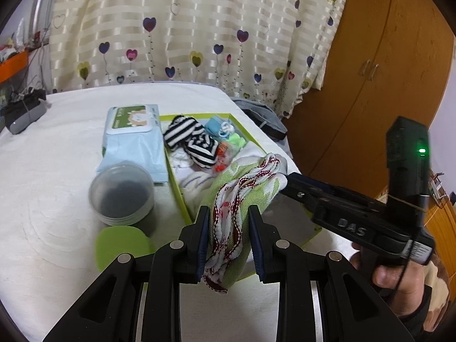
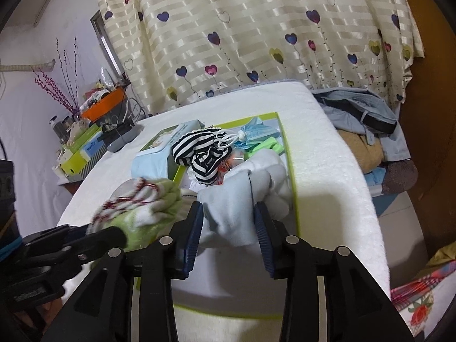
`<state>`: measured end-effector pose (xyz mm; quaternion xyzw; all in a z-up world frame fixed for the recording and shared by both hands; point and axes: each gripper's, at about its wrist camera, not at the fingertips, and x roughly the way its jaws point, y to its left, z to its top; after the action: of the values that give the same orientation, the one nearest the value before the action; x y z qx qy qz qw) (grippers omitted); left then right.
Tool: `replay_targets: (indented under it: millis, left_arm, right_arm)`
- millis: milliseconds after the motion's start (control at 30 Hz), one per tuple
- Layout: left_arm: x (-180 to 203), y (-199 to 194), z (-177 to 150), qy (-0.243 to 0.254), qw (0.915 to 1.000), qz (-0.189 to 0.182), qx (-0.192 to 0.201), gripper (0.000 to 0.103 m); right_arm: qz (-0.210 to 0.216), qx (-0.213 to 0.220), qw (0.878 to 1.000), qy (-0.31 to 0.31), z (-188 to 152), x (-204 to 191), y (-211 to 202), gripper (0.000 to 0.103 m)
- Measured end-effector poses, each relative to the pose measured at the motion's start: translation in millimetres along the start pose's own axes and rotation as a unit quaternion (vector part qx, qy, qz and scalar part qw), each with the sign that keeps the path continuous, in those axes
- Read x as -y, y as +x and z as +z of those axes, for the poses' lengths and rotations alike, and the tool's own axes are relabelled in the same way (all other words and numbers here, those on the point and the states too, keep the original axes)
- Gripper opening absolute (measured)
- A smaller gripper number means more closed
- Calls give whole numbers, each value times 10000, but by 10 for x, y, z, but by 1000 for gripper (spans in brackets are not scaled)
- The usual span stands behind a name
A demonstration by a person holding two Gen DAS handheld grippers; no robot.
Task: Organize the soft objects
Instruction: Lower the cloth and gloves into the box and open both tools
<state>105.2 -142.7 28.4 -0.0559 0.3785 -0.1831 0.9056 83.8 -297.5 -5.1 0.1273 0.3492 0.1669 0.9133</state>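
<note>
My left gripper is shut on a folded green and white cloth with red and white trim, held over the near end of a green-rimmed box. The same cloth shows in the right wrist view. My right gripper is shut on a pale blue and white cloth, held over the box. In the left wrist view the right gripper reaches in from the right and touches the far end of the green cloth. Striped black and white pouches, a blue mask and other small soft items lie in the box.
A wet wipes pack, a lidded round plastic tub and a green lid lie left of the box on the white-covered table. Clothes are piled off the table's right edge. A curtain hangs behind.
</note>
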Motion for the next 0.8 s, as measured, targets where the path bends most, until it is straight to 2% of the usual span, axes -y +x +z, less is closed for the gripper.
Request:
replay_targets:
  millis: [333, 733, 800]
  left_arm:
    - [198, 136, -123, 252, 9992, -242, -189, 25]
    - [194, 449, -66, 278, 9988, -75, -393, 26]
    - [205, 414, -78, 304, 9988, -68, -366, 29]
  right_arm:
    - [-180, 150, 9996, 180, -85, 157, -232, 39]
    - [-192, 188, 9994, 228, -80, 193, -268, 39]
    - [-184, 203, 9994, 208, -76, 190, -274, 39]
